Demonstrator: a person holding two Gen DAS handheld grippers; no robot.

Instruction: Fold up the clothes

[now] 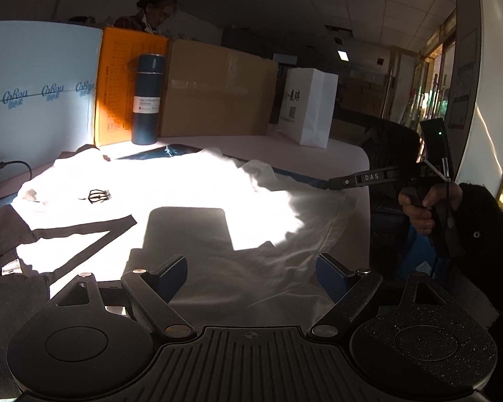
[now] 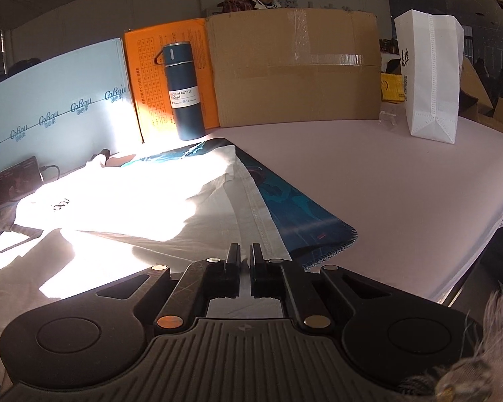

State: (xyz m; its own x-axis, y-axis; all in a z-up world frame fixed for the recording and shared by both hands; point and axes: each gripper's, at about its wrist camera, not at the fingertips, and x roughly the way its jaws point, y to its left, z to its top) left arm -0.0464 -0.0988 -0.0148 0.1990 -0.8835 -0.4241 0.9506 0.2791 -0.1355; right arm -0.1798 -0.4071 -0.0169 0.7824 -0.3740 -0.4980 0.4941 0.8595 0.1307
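A white shirt (image 1: 191, 194) lies spread across the middle of the table (image 2: 369, 167), half in bright sun, over a blue mat (image 2: 298, 214). The left gripper (image 1: 251, 274), at the bottom of its frame, hangs over the shirt with jaws wide apart and nothing between them. The right gripper (image 2: 245, 261) has its jaws pinched together on the shirt's hem at lower centre. A dark garment (image 1: 6, 241) lies at the left edge.

Soft white cloth of the shirt (image 2: 171, 201) is lying creased on the smooth matt table (image 2: 369, 174), while the bottle (image 2: 181, 93) is showing satin metal, the box (image 2: 295, 67) plain cardboard with glossy tape, and the bag (image 2: 429, 77) white paper.
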